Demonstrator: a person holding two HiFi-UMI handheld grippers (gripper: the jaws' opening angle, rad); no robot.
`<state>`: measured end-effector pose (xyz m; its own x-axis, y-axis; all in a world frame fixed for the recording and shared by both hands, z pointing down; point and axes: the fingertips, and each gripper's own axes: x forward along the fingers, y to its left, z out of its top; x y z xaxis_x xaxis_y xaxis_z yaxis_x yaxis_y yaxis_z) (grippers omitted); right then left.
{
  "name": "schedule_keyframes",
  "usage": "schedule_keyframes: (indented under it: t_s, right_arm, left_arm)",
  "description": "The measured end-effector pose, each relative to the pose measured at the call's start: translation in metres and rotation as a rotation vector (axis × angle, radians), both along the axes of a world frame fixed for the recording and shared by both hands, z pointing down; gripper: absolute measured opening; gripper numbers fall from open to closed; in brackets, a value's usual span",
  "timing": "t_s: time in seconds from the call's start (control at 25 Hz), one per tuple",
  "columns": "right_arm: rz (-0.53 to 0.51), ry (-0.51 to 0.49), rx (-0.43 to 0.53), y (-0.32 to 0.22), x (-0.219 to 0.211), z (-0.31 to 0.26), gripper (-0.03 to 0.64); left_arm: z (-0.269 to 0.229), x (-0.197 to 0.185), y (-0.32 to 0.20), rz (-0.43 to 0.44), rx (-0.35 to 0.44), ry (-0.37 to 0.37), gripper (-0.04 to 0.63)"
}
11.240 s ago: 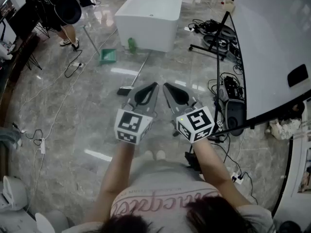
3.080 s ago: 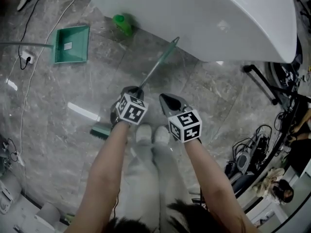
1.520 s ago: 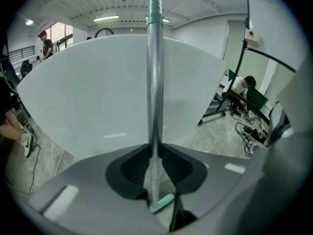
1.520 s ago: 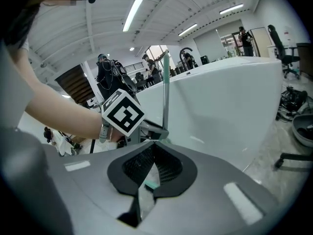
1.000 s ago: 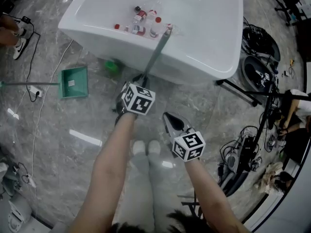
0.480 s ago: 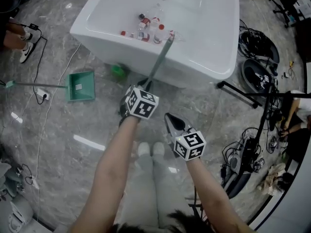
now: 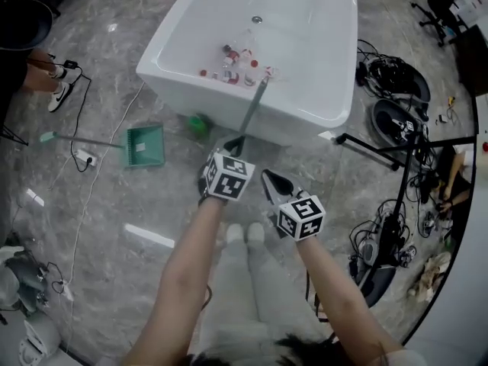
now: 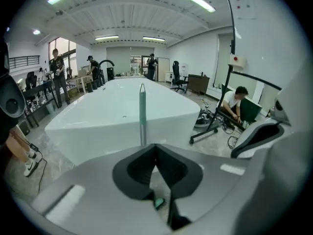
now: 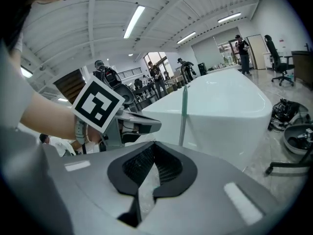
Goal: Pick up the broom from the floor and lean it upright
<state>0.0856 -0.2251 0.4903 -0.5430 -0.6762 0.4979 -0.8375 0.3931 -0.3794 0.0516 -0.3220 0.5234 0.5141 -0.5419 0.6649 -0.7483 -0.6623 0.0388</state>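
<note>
The left claw (image 8: 156, 147) is clenched, its two dark pads having just been closing until the tips meet, with nothing pinched between them. Just beyond those tips and a little to their left stands the broom (image 8: 142, 114), its green and silver handle rising free of the claw and leaning with its top end against the near rim of the white bathtub (image 7: 305, 124). Through the small gap below the closed tips a scrap of green shows, possibly the brush end, though the view there is too cramped to be sure. The right claw (image 9: 154, 144) is also clenched and empty, held beside the left claw on its right and slightly nearer the person, apart from the broom. From it the left claw's marker cube (image 9: 98, 104) shows at the left and the handle straight ahead. Past the handle's top, inside the bathtub, lies a cluster of small bottles (image 7: 232, 58). Left of the left claw, on the grey marble floor (image 7: 114, 227), a green bottle (image 7: 200, 123) sits at the foot of the bathtub, and farther left lies a green dustpan (image 7: 145, 145).
</note>
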Motion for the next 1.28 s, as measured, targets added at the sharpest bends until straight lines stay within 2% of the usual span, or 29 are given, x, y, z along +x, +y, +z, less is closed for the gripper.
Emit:
schedule_keyframes:
  t_s: [0.32,0.6,0.84,1.08,1.28]
  right_arm:
    - [-0.033,-0.012,0.044,0.005,-0.002,-0.063,0.002]
    - [-0.089,-0.012,0.134,0.008,-0.004,-0.131,0.002]
    - [-0.080,0.019,0.226,0.002,0.004,-0.185,0.002]
    - [-0.139,0.045,0.355,0.010,-0.002,-0.244,0.002]
    - [-0.146,0.027,0.424,0.010,-0.004,-0.283,0.001]
  left_arm:
    - [-0.077,0.007,0.028,0.017,0.068,0.094,-0.002]
    - [-0.164,0.005,0.047,-0.019,0.133,0.237,-0.002]
    - [-0.217,0.004,0.059,0.008,0.210,0.284,-0.002]
    - [-0.277,0.005,0.072,0.027,0.312,0.346,-0.002]
    - [-0.319,0.007,0.079,0.058,0.395,0.371,-0.002]
